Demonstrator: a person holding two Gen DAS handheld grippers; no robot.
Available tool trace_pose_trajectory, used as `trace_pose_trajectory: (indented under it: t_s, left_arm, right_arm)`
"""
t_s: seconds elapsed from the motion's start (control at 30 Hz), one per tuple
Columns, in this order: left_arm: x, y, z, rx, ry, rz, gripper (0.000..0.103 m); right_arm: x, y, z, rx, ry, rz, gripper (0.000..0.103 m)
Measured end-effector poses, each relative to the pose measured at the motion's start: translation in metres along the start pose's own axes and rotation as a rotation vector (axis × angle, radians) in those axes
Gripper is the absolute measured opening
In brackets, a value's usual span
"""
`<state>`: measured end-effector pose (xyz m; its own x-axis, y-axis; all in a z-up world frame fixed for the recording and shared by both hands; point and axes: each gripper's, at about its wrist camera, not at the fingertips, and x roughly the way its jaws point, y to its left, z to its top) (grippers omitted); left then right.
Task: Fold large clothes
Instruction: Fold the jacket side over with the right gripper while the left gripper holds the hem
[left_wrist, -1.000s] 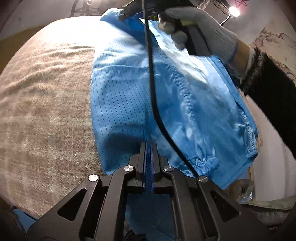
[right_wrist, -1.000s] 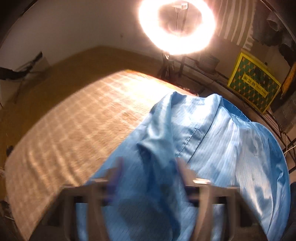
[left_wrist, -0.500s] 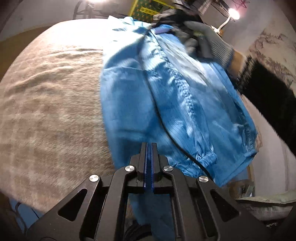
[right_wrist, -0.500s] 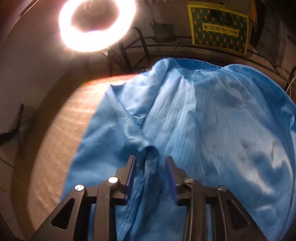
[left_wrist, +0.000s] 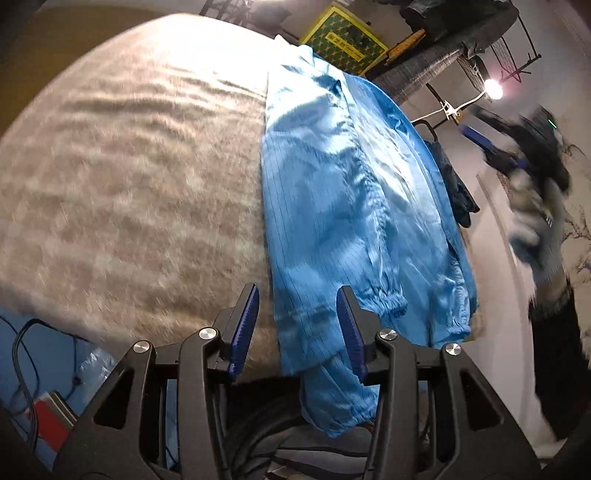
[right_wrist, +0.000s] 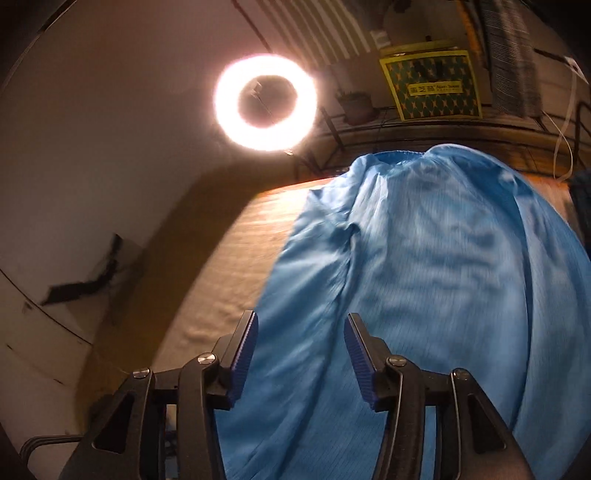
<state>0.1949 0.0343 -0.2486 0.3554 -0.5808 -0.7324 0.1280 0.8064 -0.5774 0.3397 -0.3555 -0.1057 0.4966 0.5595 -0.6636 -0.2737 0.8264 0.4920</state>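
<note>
A large blue pinstriped garment (left_wrist: 332, 206) lies folded lengthwise on a beige plaid blanket (left_wrist: 129, 184), with an elastic cuff (left_wrist: 384, 301) near its lower end and one end hanging over the table's near edge. My left gripper (left_wrist: 297, 325) is open and empty just above that lower end. My right gripper (right_wrist: 299, 354) is open and empty above the same garment (right_wrist: 424, 277). In the left wrist view the right gripper (left_wrist: 517, 155) shows blurred, lifted off to the right in a gloved hand.
A ring light (right_wrist: 266, 101) glows behind the table. A yellow-framed green box (right_wrist: 432, 88) and a wire rack stand at the back. Dark cloth (left_wrist: 458, 192) hangs right of the table. Cables and a red item (left_wrist: 48, 417) lie below the near edge.
My left gripper has opened and let go of the garment's lower edge. My right gripper has released the fold and pulled up and away to the right. The garment now lies flatter.
</note>
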Motion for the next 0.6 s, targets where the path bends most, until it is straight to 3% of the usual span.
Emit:
trace_pose_trajectory:
  t_s: [0.2, 0.33, 0.43, 0.6]
  left_arm:
    - [0.013, -0.001, -0.009, -0.051, 0.034, -0.060, 0.044]
    - [0.017, 0.008, -0.016, -0.116, 0.039, -0.097, 0.044]
    - [0.021, 0.008, -0.020, -0.109, 0.051, -0.109, 0.043]
    - [0.029, 0.006, -0.023, -0.092, 0.069, -0.089, 0.015]
  right_arm:
    - [-0.047, 0.021, -0.084, 0.049, 0.017, 0.059, 0.064]
    - [-0.036, 0.033, -0.142, 0.077, 0.090, 0.068, 0.063]
    - [-0.008, 0.039, -0.176, 0.105, 0.152, 0.047, 0.063]
    - [0.029, 0.044, -0.204, 0.123, 0.195, -0.002, 0.063]
